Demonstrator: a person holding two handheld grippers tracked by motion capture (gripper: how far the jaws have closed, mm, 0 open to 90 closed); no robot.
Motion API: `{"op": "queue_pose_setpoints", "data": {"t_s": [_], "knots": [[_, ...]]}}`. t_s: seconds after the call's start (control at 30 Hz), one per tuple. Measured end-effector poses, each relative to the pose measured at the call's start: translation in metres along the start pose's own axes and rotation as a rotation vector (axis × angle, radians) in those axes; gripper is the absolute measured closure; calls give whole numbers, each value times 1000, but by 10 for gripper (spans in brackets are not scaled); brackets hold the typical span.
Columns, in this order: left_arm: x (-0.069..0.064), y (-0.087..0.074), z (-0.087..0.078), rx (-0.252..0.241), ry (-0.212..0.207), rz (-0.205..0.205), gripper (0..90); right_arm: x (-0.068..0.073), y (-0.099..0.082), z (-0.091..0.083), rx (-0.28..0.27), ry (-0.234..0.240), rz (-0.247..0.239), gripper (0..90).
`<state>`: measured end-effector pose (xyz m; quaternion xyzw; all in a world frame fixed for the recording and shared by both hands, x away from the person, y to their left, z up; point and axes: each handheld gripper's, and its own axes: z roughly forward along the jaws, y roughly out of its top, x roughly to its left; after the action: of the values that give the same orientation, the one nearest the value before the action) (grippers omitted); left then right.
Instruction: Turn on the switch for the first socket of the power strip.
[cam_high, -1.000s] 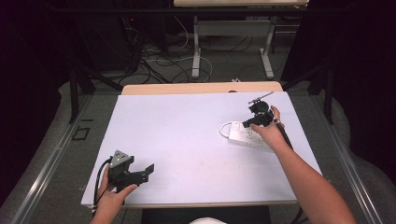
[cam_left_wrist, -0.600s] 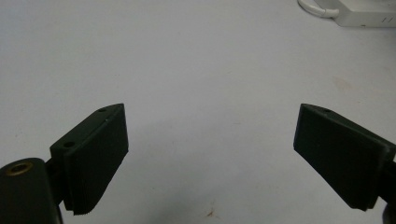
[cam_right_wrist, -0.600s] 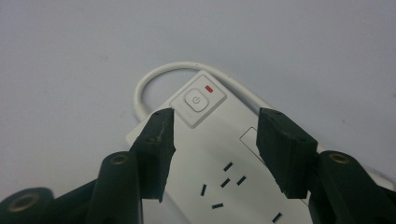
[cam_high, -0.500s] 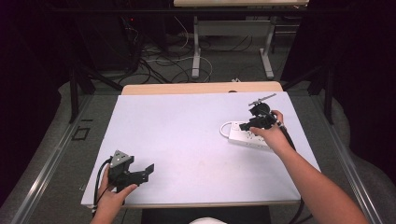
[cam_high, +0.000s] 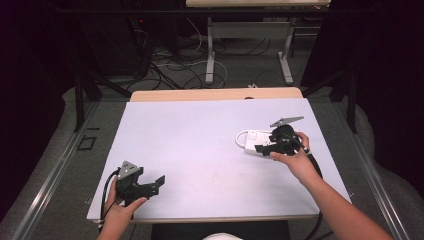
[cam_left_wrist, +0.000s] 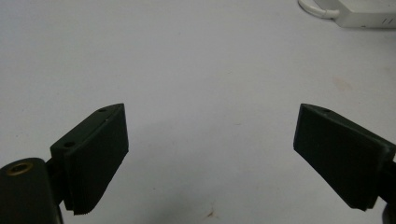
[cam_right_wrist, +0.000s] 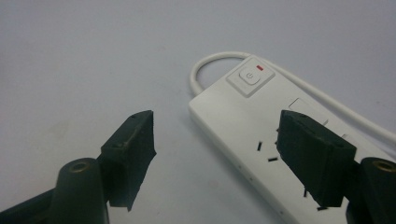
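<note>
A white power strip (cam_high: 251, 140) with a looped white cord lies flat on the right half of the white table (cam_high: 200, 145). Its switch (cam_right_wrist: 251, 76) has a small red mark. My right gripper (cam_high: 261, 148) hovers over the strip's near end. Its jaws have just been opening and stand open, pressing on nothing. In the right gripper view the strip (cam_right_wrist: 238, 126) lies below and beyond the right gripper (cam_right_wrist: 215, 122), partly behind the right-hand jaw. My left gripper (cam_high: 159, 181) rests open at the table's front left with nothing between its jaws (cam_left_wrist: 210, 112). The left gripper view shows the strip (cam_left_wrist: 366, 15) far off.
The table's wooden back edge (cam_high: 215, 94) shows beyond the white top. Behind it, loose cables (cam_high: 170, 65) and metal table legs (cam_high: 210, 52) stand on the dark floor. A person's forearms come in from the bottom of the high view.
My right gripper has come toward the person, along the power strip, and its jaws have spread apart. The left gripper has stayed where it was.
</note>
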<state>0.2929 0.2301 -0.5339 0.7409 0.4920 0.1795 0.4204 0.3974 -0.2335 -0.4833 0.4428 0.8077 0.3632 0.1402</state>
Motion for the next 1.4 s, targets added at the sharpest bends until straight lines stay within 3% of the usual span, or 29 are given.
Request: {"op": "queue_pose_setpoints", "data": {"t_s": [0.23,0.57,1.0,1.4], "knots": [[0,0,0,-1,1,2,102,13,-22,-9,-34,10,3,154],[0,0,-1,-6,1,-7,102,23,-52,-18,-104,6,12,120],[1,0,-1,-6,6,-1,102,15,-85,-29,-148,-13,49,8],[1,0,-2,1,2,0,102,9,-102,-33,-171,-35,57,0]]}}
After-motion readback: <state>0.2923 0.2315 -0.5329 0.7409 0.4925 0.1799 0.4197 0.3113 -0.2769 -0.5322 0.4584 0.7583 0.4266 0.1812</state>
